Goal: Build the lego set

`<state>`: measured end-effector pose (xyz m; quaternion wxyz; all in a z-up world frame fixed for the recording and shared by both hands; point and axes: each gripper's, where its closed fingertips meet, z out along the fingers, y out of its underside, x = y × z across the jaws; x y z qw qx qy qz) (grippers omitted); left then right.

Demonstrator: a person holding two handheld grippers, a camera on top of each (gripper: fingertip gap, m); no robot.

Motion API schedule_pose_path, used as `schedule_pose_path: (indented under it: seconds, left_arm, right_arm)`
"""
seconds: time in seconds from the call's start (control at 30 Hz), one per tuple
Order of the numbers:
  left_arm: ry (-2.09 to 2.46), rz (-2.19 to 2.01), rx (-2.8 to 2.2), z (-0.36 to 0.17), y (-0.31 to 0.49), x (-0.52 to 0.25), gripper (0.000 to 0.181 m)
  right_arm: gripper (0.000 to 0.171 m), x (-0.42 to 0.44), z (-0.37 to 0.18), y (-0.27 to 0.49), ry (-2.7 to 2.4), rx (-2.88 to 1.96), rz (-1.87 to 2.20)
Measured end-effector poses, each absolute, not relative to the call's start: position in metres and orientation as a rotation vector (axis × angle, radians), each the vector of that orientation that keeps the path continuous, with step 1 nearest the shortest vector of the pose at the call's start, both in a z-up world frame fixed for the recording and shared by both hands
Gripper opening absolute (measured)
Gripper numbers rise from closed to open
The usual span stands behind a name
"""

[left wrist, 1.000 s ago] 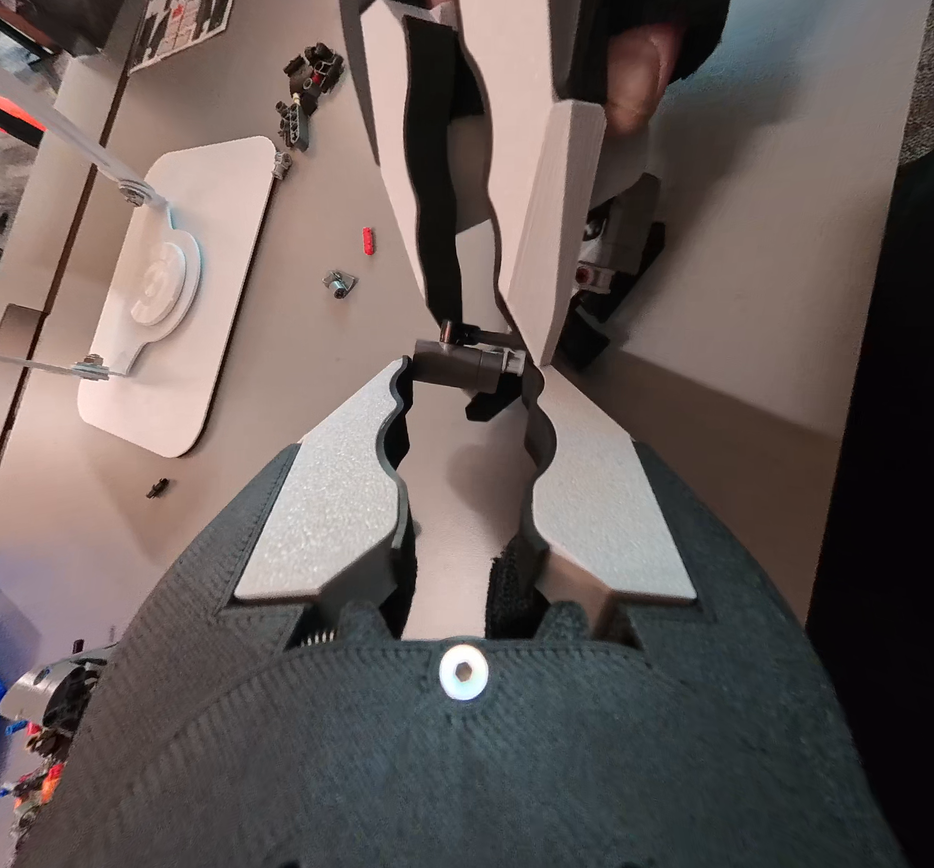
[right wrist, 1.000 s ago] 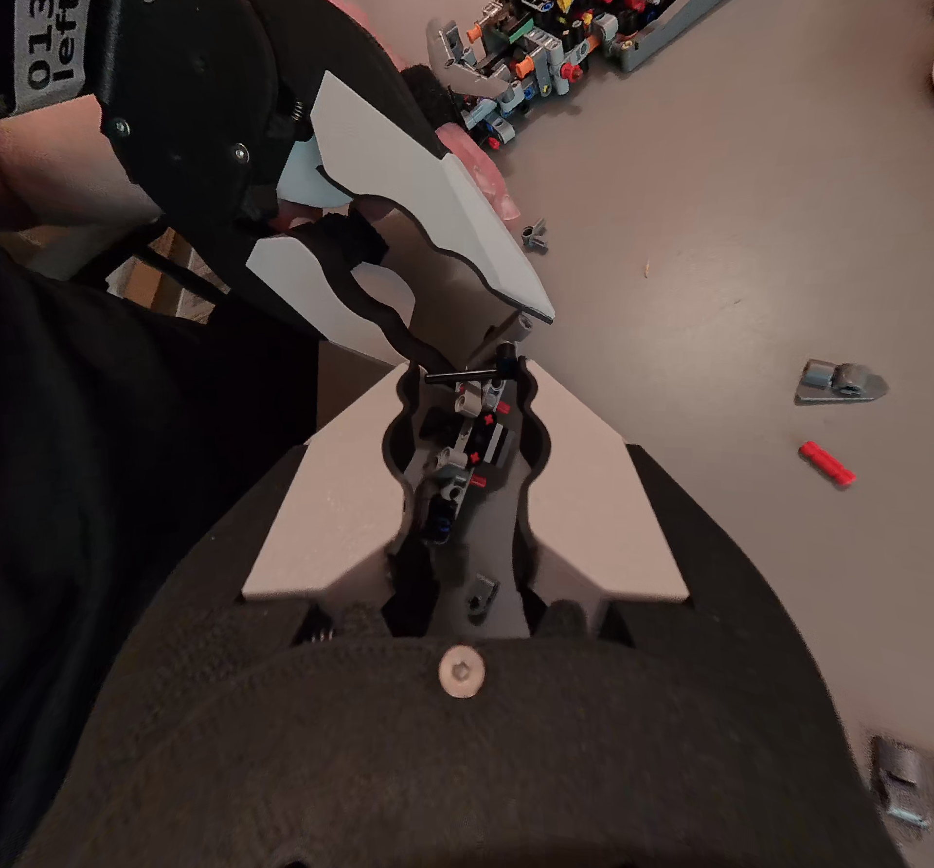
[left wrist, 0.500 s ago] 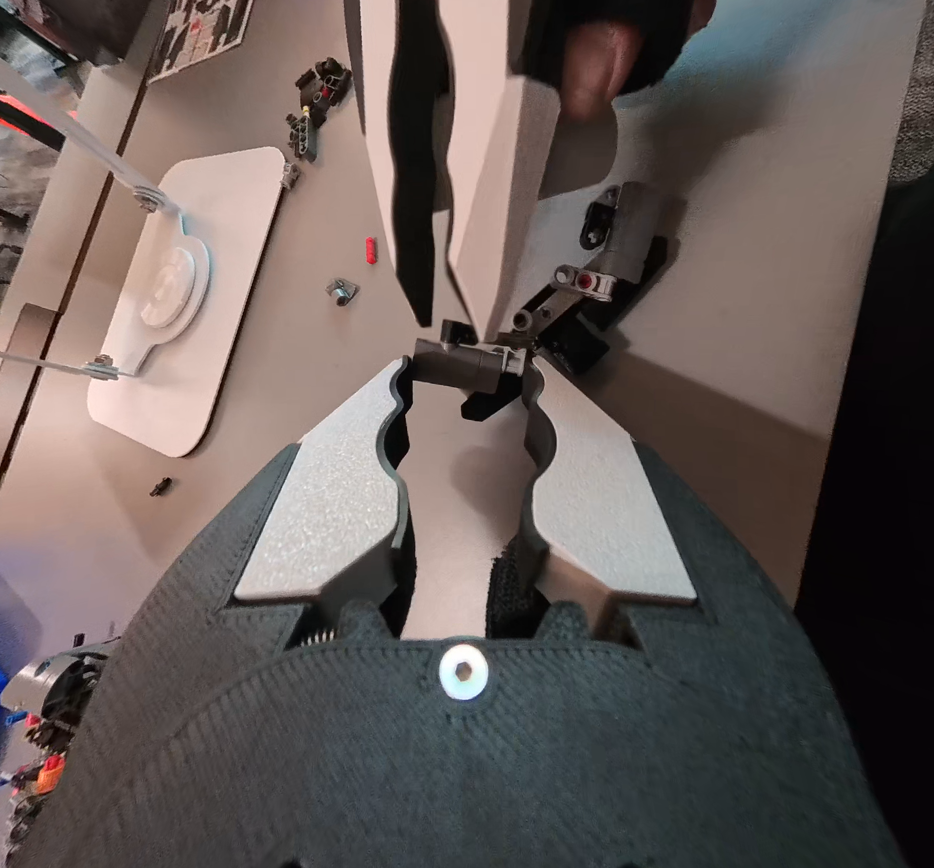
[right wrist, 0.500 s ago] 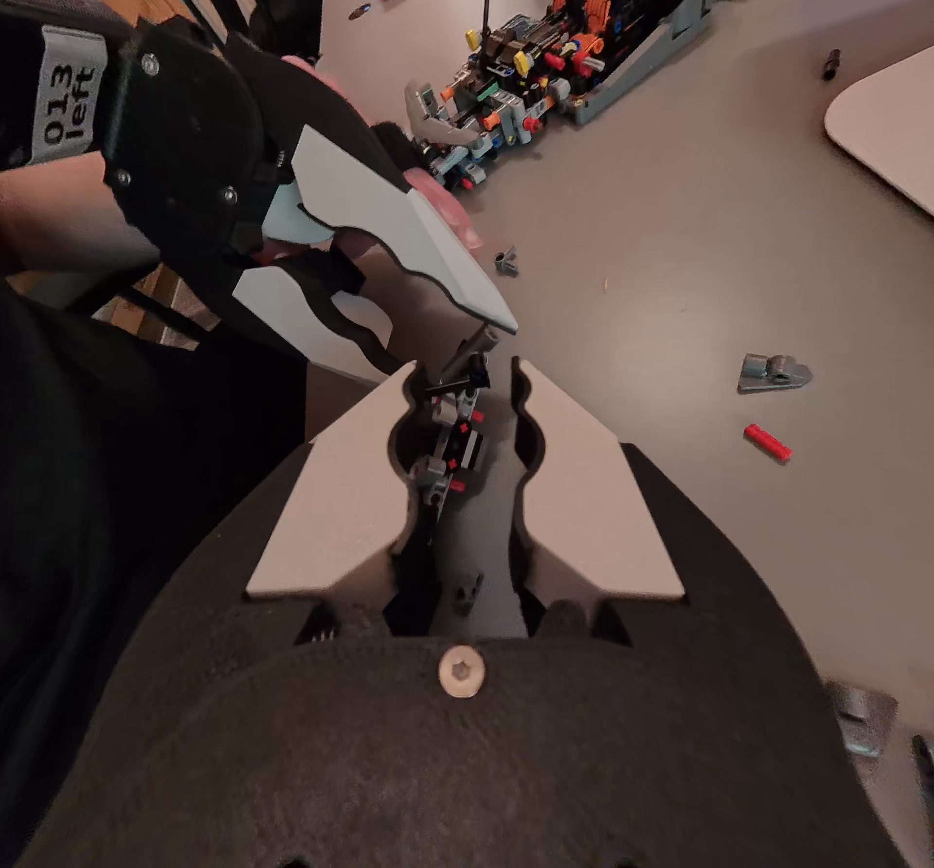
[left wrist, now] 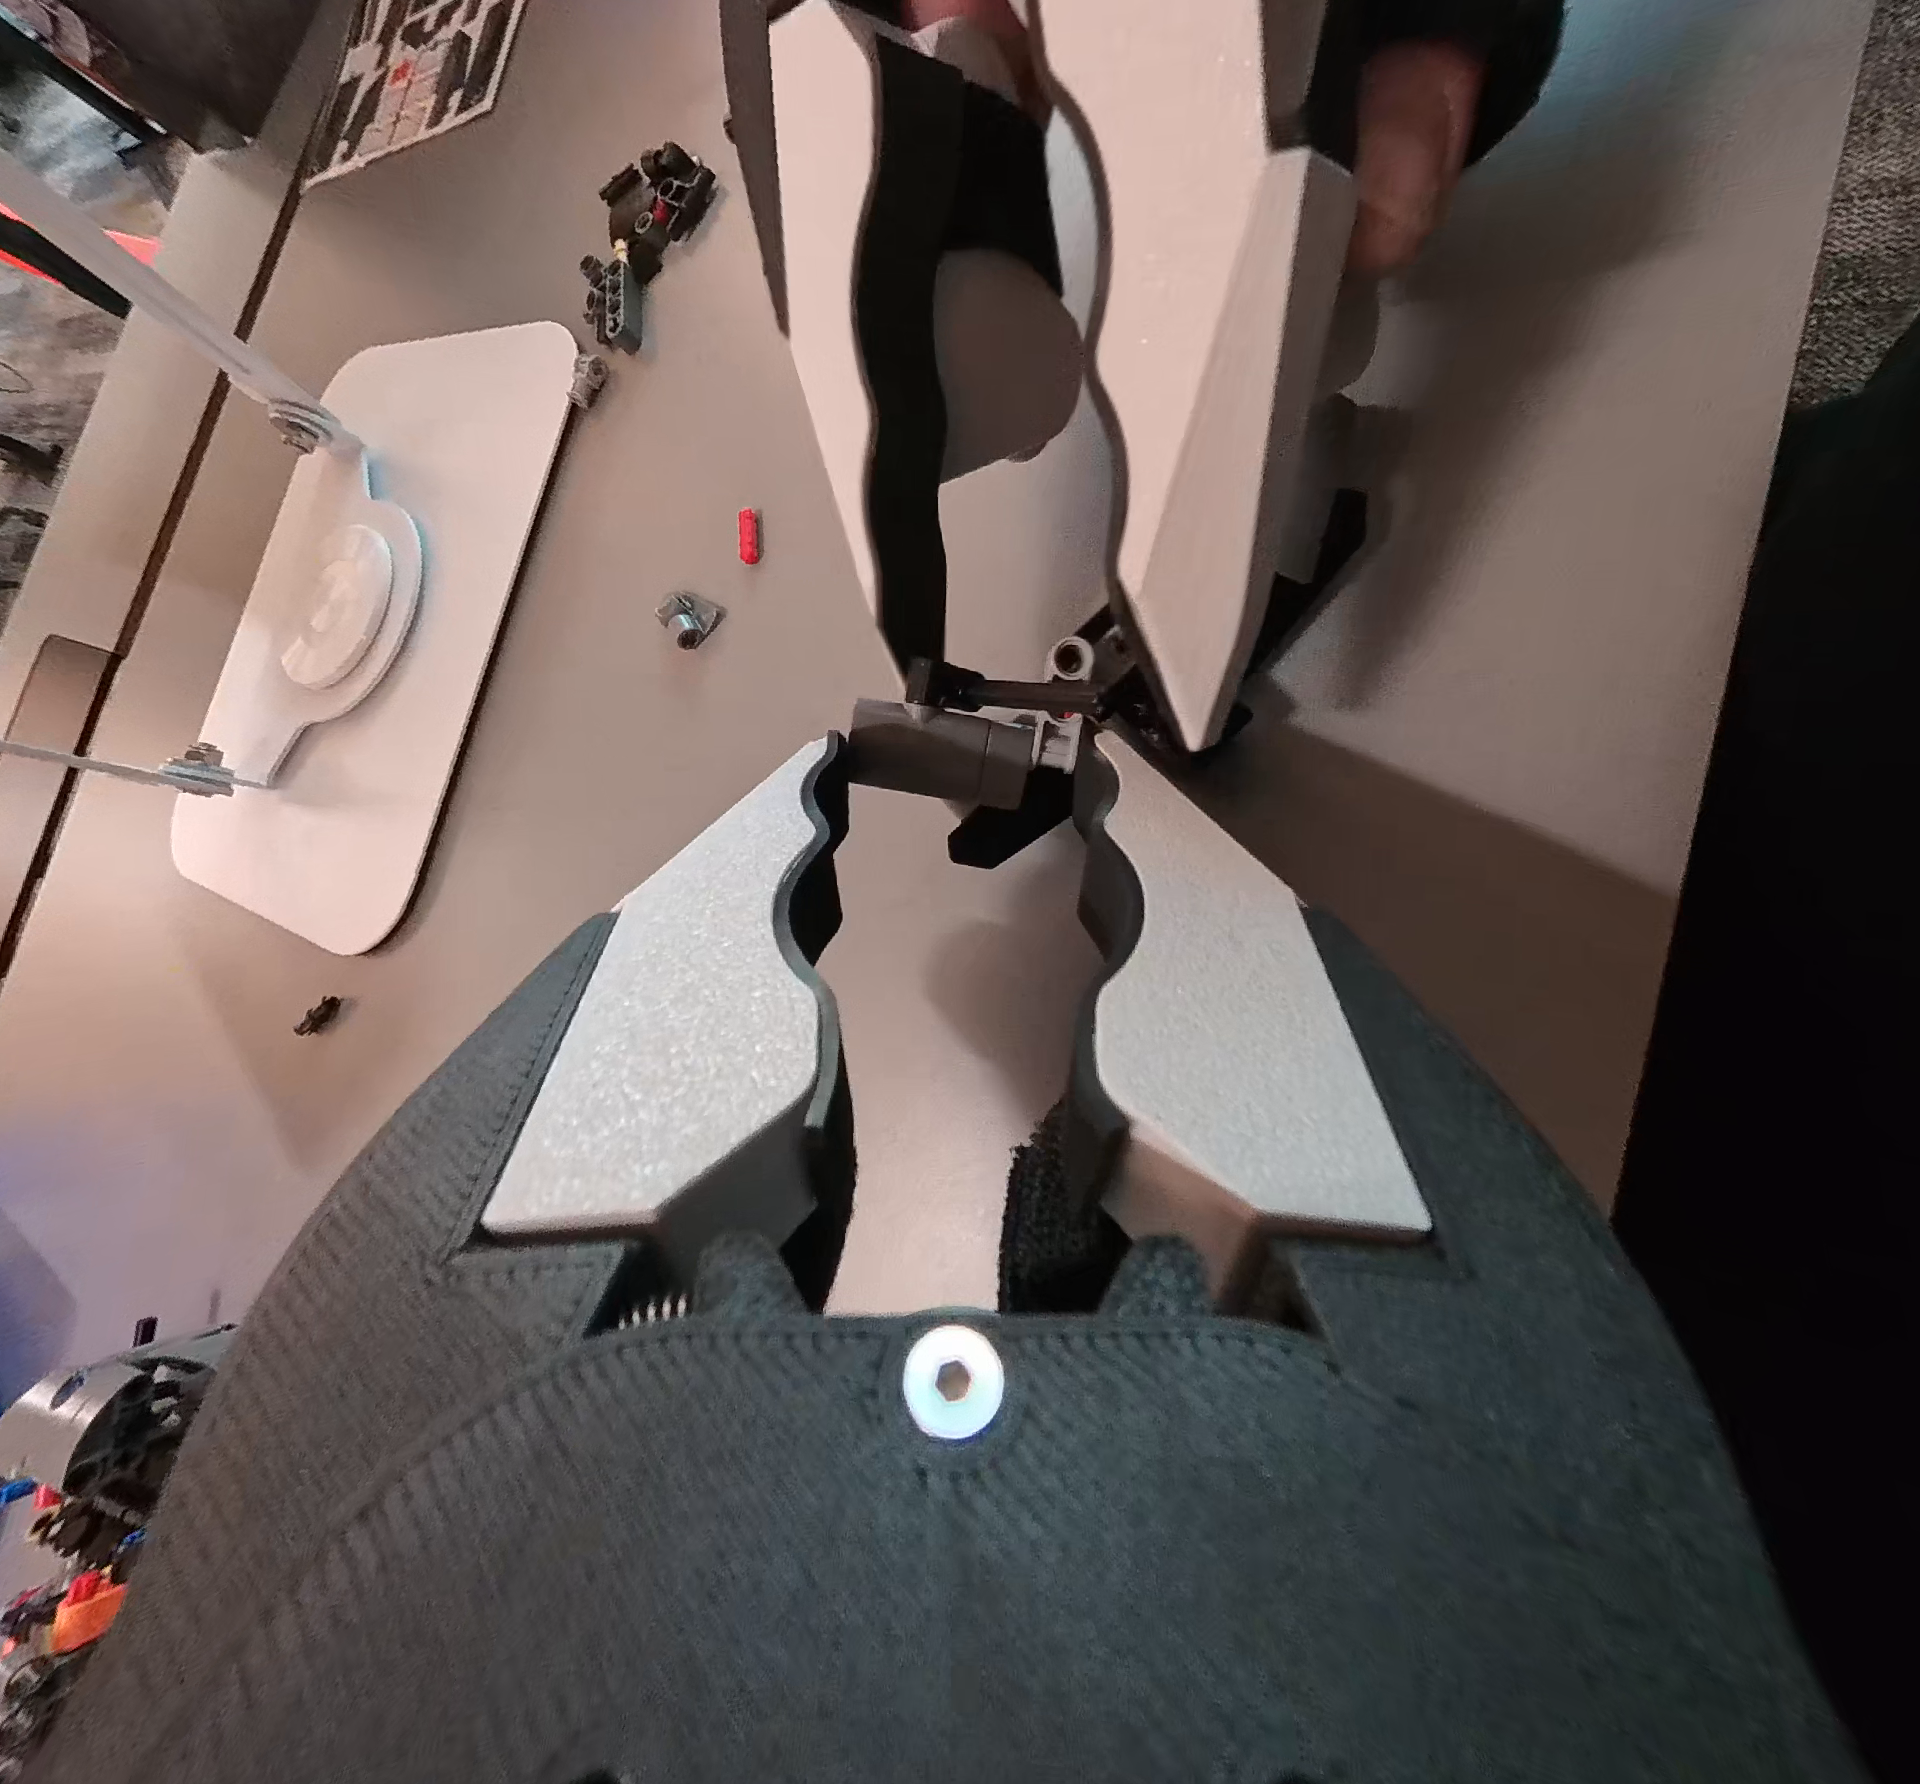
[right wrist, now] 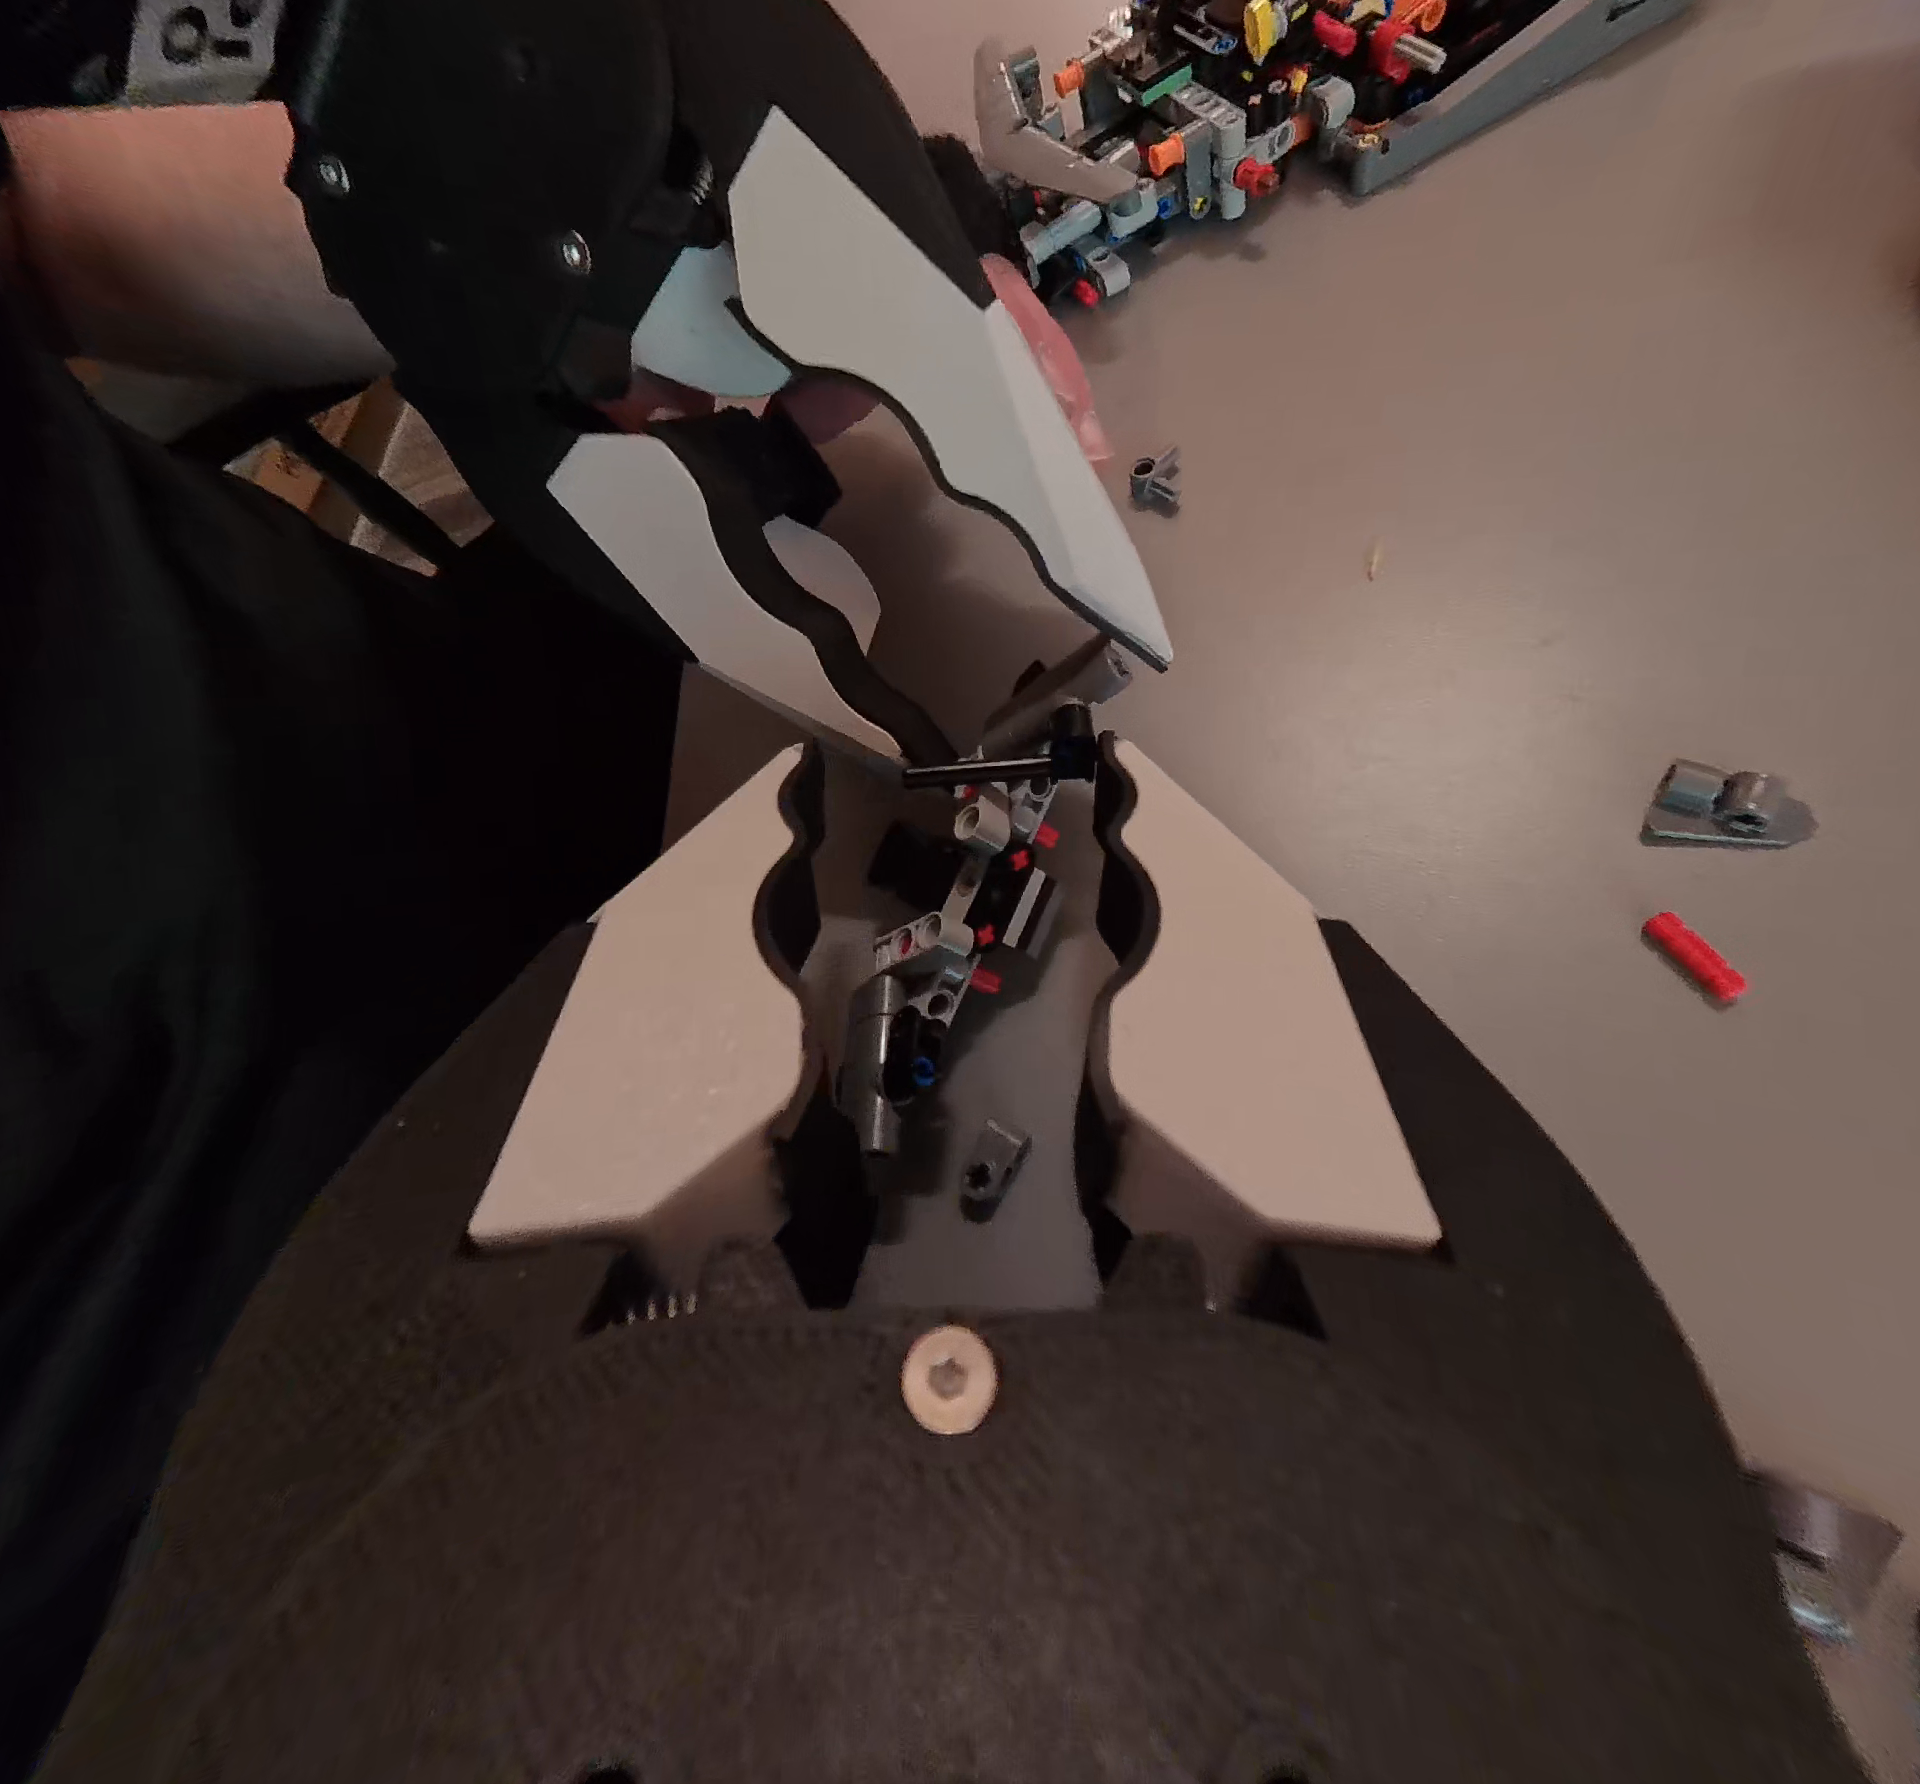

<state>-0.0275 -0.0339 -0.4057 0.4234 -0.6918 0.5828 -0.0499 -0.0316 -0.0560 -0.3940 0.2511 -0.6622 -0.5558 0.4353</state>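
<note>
My left gripper (left wrist: 961, 758) is shut on the dark grey cylinder (left wrist: 940, 766) at one end of a small grey, black and red subassembly (right wrist: 971, 913). A thin black axle (left wrist: 1003, 690) sticks across that end. My right gripper (left wrist: 1055, 695) comes in from above with its jaws apart, one tip on each side of the axle. In the right wrist view the right gripper (right wrist: 956, 752) straddles the axle (right wrist: 987, 770), and the left gripper (right wrist: 1039, 695) reaches in from the upper left. Whether the right tips press on the axle is unclear.
A large partly built model (right wrist: 1299, 72) stands at the back of the table. Loose parts lie about: a red pin (right wrist: 1694, 950), a grey piece (right wrist: 1725, 804), a small grey connector (right wrist: 1155, 477), a dark connector (right wrist: 992, 1163). A white pad (left wrist: 416, 695) and black parts (left wrist: 649, 207) lie left. The table edge (left wrist: 1662, 799) is close. The left tips stand about 7 cm off the dark connector (right wrist: 992, 1163).
Half a second ago the right gripper's jaws were narrower and beside the axle. They are wider now and straddle it again. The left gripper keeps its hold on the cylinder.
</note>
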Motion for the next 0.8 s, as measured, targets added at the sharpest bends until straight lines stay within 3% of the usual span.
schedule_pose_path:
  seconds: [0.17, 0.8]
  left_arm:
    - [1.470, -0.118, -1.717, -0.4047, -0.0368, -0.0252, 0.042]
    - [1.433, -0.043, -1.739, -0.4060, -0.0409, -0.0314, 0.041]
  right_arm:
    - [0.034, -0.0286, -0.3948, -0.0531, -1.509, -1.795, 1.165]
    - [0.031, -0.0343, -0.3953, -0.0572, -1.530, -1.772, 1.105]
